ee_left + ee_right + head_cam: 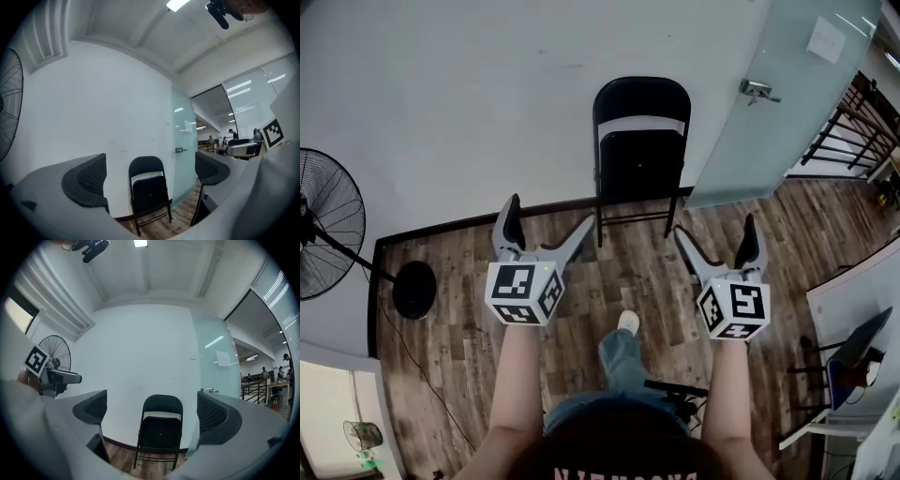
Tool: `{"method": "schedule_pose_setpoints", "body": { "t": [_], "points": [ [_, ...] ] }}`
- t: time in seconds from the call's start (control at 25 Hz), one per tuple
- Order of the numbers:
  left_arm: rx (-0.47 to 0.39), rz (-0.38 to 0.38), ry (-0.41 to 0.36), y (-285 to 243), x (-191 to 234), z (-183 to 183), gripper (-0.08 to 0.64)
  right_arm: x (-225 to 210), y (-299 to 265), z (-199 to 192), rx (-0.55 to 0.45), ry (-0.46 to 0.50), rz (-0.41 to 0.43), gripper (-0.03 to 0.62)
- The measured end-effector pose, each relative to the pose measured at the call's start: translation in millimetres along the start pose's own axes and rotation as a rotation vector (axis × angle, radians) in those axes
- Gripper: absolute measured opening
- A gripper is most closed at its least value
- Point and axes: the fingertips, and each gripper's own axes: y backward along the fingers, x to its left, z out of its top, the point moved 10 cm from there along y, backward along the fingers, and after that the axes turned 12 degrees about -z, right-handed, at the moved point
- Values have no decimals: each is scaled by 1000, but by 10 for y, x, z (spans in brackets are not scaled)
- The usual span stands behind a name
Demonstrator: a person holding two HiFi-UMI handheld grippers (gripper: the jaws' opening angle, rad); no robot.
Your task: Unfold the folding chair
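- Closest to the camera: the person's two forearms reach forward, one gripper in each hand. A jeans leg and a pale shoe (628, 322) show between them on the wooden floor (469, 375).
- The left gripper (551, 214) has its jaws spread wide with nothing between them. In the left gripper view the textured black pads (89, 180) sit well apart, and all you see in the gap is the chair, further off.
- Same deal with the right gripper (715, 227): jaws wide apart, holding nothing. Its own view frames the chair neatly between the two pads.
- Both grippers hover over the floor at about the same level, well short of the chair and touching nothing. Their marker cubes face up at the head camera.
- The folding chair (639, 159) is black. It's folded flat, with the seat flipped up against the backrest frame. It stands upright against the white wall (487, 103), feet on the floor by the dark baseboard. It's dead ahead, roughly centred between the two grippers.
- Just right of the chair is a frosted glass door (769, 122) with a metal handle (757, 89).
- Off to the left, well apart from the chair, is a pedestal fan (328, 225) with its round black base (414, 289) on the floor.
- Far right: a dark railing (853, 122) beyond the door.
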Motion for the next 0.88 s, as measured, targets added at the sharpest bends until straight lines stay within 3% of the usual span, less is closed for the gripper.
{"method": "schedule_pose_setpoints", "body": {
  "t": [0.64, 0.88],
  "points": [
    [51, 48, -6, -2410, 881, -106, 568, -614, -2723, -325, 56, 36, 118, 571],
    [84, 58, -7, -3115, 1048, -203, 568, -843, -3367, -493, 76, 32, 138, 571]
  ]
}}
